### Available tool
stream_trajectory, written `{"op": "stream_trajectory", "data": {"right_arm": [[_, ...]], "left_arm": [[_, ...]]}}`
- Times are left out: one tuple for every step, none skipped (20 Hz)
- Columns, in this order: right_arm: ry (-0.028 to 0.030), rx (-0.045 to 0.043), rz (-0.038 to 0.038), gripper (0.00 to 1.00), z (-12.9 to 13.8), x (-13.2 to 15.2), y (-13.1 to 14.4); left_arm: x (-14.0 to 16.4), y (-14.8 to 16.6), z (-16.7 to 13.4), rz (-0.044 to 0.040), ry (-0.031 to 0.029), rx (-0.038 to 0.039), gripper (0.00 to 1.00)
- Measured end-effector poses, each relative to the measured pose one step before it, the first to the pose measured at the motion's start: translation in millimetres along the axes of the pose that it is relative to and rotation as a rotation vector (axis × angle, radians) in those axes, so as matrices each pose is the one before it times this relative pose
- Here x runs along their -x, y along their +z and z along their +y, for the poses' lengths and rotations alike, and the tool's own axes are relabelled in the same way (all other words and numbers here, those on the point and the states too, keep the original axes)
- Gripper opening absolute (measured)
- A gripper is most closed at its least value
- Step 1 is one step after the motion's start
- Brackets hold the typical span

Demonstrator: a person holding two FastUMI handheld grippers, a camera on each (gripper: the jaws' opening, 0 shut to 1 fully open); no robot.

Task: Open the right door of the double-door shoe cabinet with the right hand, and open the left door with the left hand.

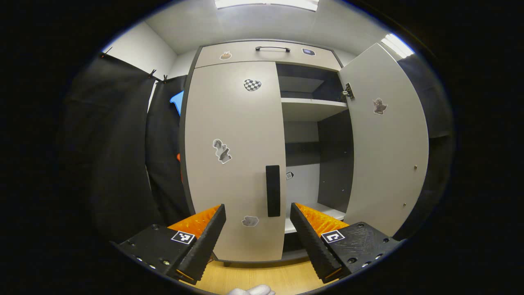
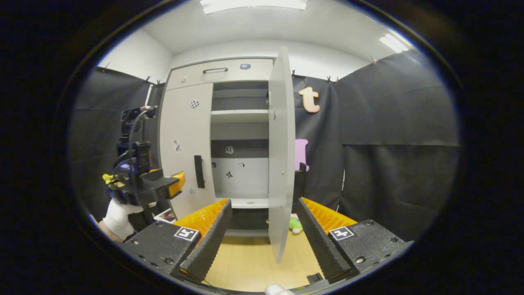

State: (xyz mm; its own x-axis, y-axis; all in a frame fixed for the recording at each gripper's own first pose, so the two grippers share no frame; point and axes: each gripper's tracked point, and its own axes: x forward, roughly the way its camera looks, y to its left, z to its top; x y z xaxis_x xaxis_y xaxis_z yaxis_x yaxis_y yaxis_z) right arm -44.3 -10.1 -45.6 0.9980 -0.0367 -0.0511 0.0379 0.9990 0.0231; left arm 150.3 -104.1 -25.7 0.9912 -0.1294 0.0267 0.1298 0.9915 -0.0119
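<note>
L gripper (image 1: 258, 233) sits closest in the left gripper view, jaws spread wide w/ nothing between them, aimed at the left door (image 1: 233, 159) of the shoe cabinet (image 1: 266, 51). That door is closed; its dark upright handle (image 1: 273, 190) lies a bit beyond the fingers, no contact. Wood floor (image 1: 262, 276) below.

In the right gripper view the R gripper (image 2: 264, 237) is likewise wide open and holding nothing; the right door (image 2: 281, 164) stands swung out, edge-on, just past the gap between its fingers, not touched. The other gripper shows off to the left there, held by a gloved hand (image 2: 118, 217), near the closed door.

Farther back: open right half of the cabinet w/ a white shelf (image 1: 313, 107) up top & a lower shelf (image 2: 241, 202). Stickers on both doors, e.g. a checkered heart (image 1: 252, 85). Drawer handle (image 1: 272, 48) at the top. Small green toy (image 2: 295, 224) on the floor behind the open door.
</note>
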Motion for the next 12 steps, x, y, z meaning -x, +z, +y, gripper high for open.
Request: {"op": "stream_trajectory", "data": {"right_arm": [[-0.00118,0.00122,0.00471,0.98,2.50,0.81,-0.90],[-0.00319,0.00388,0.00523,1.00,2.42,0.16,-0.50],[-0.00672,0.00346,0.00270,1.00,0.13,0.92,0.82],[-0.00921,0.00262,-0.00209,0.99,-0.77,-0.58,1.82],[-0.01024,0.00433,0.00043,1.00,-2.15,-1.24,2.15],[-0.00808,0.00355,0.00270,1.00,-1.57,-0.85,0.10],[-0.00702,0.00108,-0.00064,1.00,-2.97,-2.03,3.18],[-0.00746,0.00154,0.00003,0.99,-1.47,-1.92,2.33],[-0.00773,0.00268,-0.00039,1.00,-2.37,-1.72,1.23],[-0.00686,0.00493,0.00232,1.00,-1.58,-1.41,0.45],[-0.00560,0.00676,0.00382,1.00,-1.63,-2.72,-0.89],[-0.00344,0.00684,0.00345,1.00,-0.79,-1.66,0.03]], "left_arm": [[-11.35,-2.63,-2.37,0.00591,0.00119,-0.00168,0.96],[-12.12,-1.82,-2.13,-0.00007,0.00335,0.00313,0.96],[-12.42,-4.48,-2.71,0.01202,0.00148,0.00493,0.96],[-12.46,-4.60,-2.65,0.00973,0.00197,0.00421,0.96],[-11.37,-2.71,-2.39,0.00527,-0.00173,0.00698,0.96],[-11.48,-2.96,0.22,0.00639,0.00277,0.00118,0.96],[-9.23,-1.85,-1.79,0.00287,0.00444,0.00407,0.96],[-9.76,-2.13,-3.08,0.00415,0.00012,0.00183,0.96],[-9.27,-3.19,-1.66,0.00580,0.00259,0.00226,0.96],[-8.88,-2.42,-0.67,0.00661,0.00174,0.00344,0.96],[-6.10,-5.35,-0.93,0.01972,-0.00088,0.00386,0.96],[-5.83,-1.25,0.54,0.00196,0.00588,0.00759,0.96]]}}
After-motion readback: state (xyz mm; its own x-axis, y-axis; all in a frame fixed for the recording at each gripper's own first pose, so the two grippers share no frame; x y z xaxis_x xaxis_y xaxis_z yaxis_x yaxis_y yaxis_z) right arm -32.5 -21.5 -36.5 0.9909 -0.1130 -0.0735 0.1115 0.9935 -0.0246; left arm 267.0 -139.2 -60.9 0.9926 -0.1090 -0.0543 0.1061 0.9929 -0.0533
